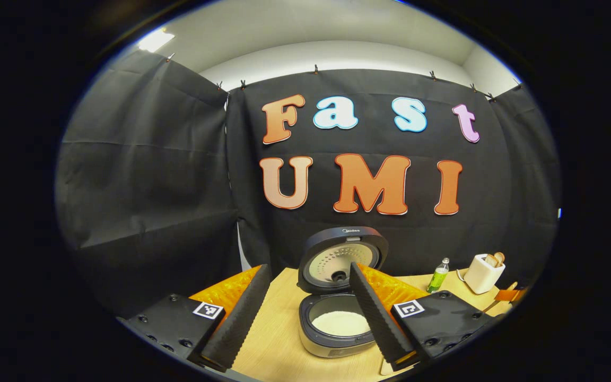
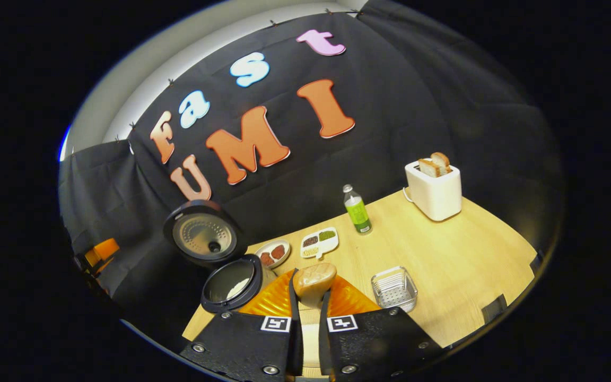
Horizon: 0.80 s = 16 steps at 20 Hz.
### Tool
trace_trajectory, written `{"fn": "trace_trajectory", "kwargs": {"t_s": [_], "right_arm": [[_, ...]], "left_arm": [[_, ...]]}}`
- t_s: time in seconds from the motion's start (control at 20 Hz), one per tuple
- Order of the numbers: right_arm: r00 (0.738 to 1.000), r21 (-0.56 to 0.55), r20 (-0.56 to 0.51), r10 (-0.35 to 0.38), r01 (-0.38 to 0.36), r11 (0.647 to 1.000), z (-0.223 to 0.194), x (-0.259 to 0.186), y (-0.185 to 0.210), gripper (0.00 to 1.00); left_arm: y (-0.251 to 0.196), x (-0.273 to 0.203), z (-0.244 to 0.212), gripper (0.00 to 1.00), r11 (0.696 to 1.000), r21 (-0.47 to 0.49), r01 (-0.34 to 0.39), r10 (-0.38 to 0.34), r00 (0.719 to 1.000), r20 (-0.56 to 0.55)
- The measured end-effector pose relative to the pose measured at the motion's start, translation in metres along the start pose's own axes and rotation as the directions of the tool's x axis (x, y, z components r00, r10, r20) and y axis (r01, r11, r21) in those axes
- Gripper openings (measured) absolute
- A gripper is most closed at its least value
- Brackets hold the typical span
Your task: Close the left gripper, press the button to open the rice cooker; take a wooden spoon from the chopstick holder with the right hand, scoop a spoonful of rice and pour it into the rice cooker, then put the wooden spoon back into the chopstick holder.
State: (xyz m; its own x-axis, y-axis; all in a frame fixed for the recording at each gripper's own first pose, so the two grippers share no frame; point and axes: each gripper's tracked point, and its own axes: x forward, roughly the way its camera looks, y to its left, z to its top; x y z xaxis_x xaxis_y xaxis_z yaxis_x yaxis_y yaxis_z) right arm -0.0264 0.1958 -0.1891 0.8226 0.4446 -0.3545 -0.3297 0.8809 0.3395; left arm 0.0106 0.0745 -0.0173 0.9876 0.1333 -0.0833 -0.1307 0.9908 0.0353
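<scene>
One wooden spoon (image 2: 314,284) sits clamped between the two fingers of my right gripper (image 2: 310,313), its bowl sticking up past my fingertips and its handle running down between them. Left of it stands one rice cooker (image 2: 231,284), lid (image 2: 203,233) tipped up and open, white rice lying in the pot. In the left gripper view my left gripper (image 1: 311,313) hangs with its two fingers spread wide apart, gripping nothing, the open rice cooker between them. Behind the spoon on the wooden table (image 2: 459,260) I count two small dishes (image 2: 273,253), one wire basket (image 2: 394,288), one green bottle (image 2: 357,210), and one white toaster (image 2: 434,192) with two slices of bread (image 2: 435,163) standing in it.
</scene>
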Motion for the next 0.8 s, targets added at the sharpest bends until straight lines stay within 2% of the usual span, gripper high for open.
{"fn": "trace_trajectory", "kwargs": {"t_s": [0.25, 0.4, 0.45, 0.5, 0.8], "right_arm": [[0.998, -0.178, -0.052, -0.044, 0.034, 0.983, -0.039, 0.02, -0.005, 0.11], [0.994, -0.243, -0.084, -0.063, 0.041, 0.969, -0.061, 0.026, -0.007, 0.11], [0.992, -0.265, -0.096, -0.077, 0.049, 0.963, -0.068, 0.027, -0.008, 0.11], [0.99, -0.289, -0.102, -0.095, 0.062, 0.955, -0.073, 0.029, -0.01, 0.11], [0.976, -0.42, -0.144, -0.161, 0.087, 0.904, -0.103, 0.027, -0.004, 0.11]], "left_arm": [[0.012, -0.001, -0.009, 1.0, 1.0, 0.007, -0.025, 0.025, 0.999, -0.021], [0.018, -0.002, -0.013, 1.0, 0.999, 0.013, -0.042, 0.042, 0.999, -0.031], [0.019, -0.001, -0.015, 0.97, 0.999, 0.014, -0.045, 0.045, 0.998, -0.034], [0.02, 0.0, -0.016, 1.0, 0.999, 0.014, -0.047, 0.048, 0.998, -0.036], [0.02, 0.002, -0.016, 1.0, 0.999, 0.02, -0.045, 0.046, 0.998, -0.037]]}}
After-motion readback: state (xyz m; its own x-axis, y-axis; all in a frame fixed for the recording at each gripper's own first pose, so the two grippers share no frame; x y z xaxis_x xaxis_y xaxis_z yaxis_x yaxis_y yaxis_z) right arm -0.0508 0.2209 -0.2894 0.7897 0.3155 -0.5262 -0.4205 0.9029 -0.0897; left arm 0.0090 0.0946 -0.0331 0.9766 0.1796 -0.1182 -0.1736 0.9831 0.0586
